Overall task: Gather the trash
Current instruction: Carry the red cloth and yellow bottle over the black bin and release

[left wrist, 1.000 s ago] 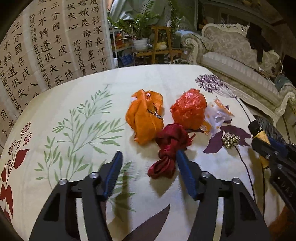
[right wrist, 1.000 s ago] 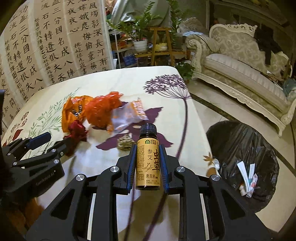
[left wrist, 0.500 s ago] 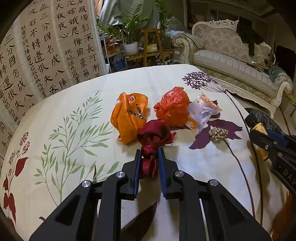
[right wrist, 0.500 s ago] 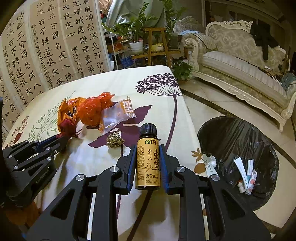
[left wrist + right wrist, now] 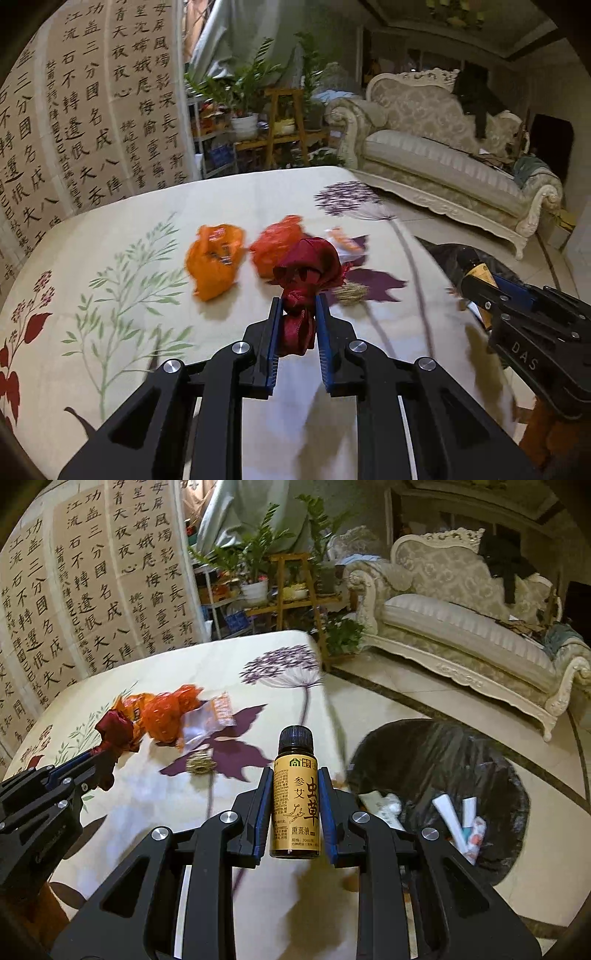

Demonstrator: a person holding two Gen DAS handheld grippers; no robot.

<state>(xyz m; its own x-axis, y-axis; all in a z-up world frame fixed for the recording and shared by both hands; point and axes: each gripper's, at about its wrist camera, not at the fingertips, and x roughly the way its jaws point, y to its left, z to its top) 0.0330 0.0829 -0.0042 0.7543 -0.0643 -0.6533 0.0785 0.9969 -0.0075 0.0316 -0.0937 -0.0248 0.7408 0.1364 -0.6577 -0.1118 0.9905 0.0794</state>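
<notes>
My left gripper (image 5: 298, 308) is shut on a dark red crumpled ribbon (image 5: 308, 269), held above the flowered tablecloth (image 5: 122, 266). The same ribbon (image 5: 114, 729) shows at the left of the right wrist view, in the left gripper (image 5: 99, 755). My right gripper (image 5: 295, 775) is shut on a small brown bottle with a gold label (image 5: 295, 794), upright between the pads. On the table lie an orange bag (image 5: 216, 258), a red-orange crumpled wrapper (image 5: 275, 242), a white and orange packet (image 5: 208, 718) and a small gold foil ball (image 5: 201, 764). The right gripper (image 5: 480, 291) enters the left wrist view from the right.
A black-lined trash bin (image 5: 443, 775) stands on the floor right of the table, with several white scraps inside. A cream sofa (image 5: 461, 627) is behind it. A calligraphy screen (image 5: 85, 122) and potted plants (image 5: 247, 96) stand behind the table.
The left gripper closed on the red ribbon and lifted it off the table. Both grippers moved back and right, toward the bin; the bottle stays gripped.
</notes>
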